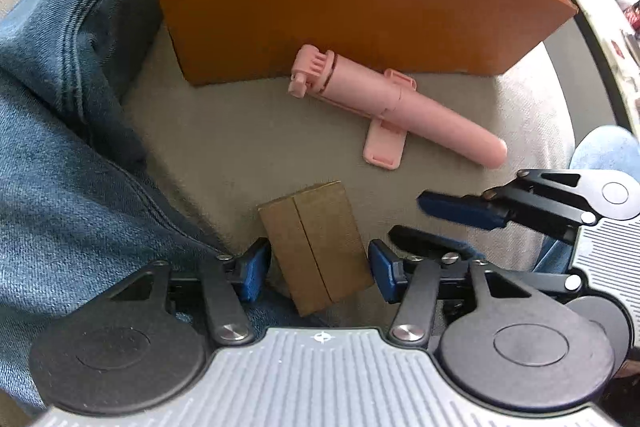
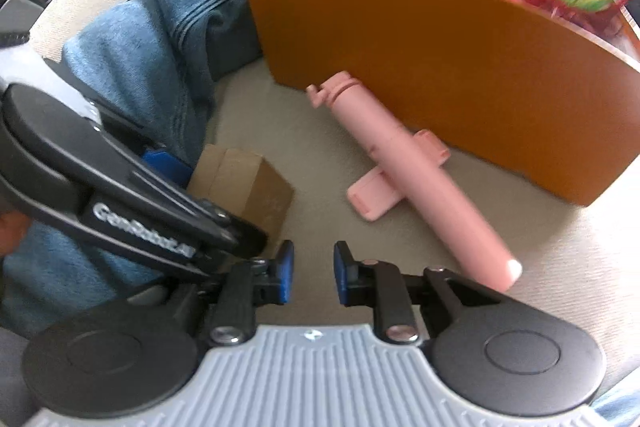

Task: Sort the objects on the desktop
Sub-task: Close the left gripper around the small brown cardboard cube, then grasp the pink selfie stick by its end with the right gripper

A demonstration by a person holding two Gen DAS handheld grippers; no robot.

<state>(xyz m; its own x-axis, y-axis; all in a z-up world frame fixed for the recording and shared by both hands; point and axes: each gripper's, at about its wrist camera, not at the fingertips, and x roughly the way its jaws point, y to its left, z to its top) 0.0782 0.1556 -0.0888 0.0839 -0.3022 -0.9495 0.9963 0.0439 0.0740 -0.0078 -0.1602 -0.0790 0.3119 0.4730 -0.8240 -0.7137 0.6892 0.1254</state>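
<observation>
Bright daylight, heavy fisheye warp on my feeds.
Top of the orange box (image 2: 440,67) glares white; my right view looks motion-blurred.

Both wrist cameras look steeply down from close above the cushion (image 1: 224,147). Each sees the pink stick (image 1: 384,103), the carton (image 2: 248,183) and the orange box (image 2: 440,67).

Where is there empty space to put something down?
Bare beige cushion lies between the small cardboard box, the pink selfie stick and the denim. It is crowded along the orange box, where the stick lies.
</observation>
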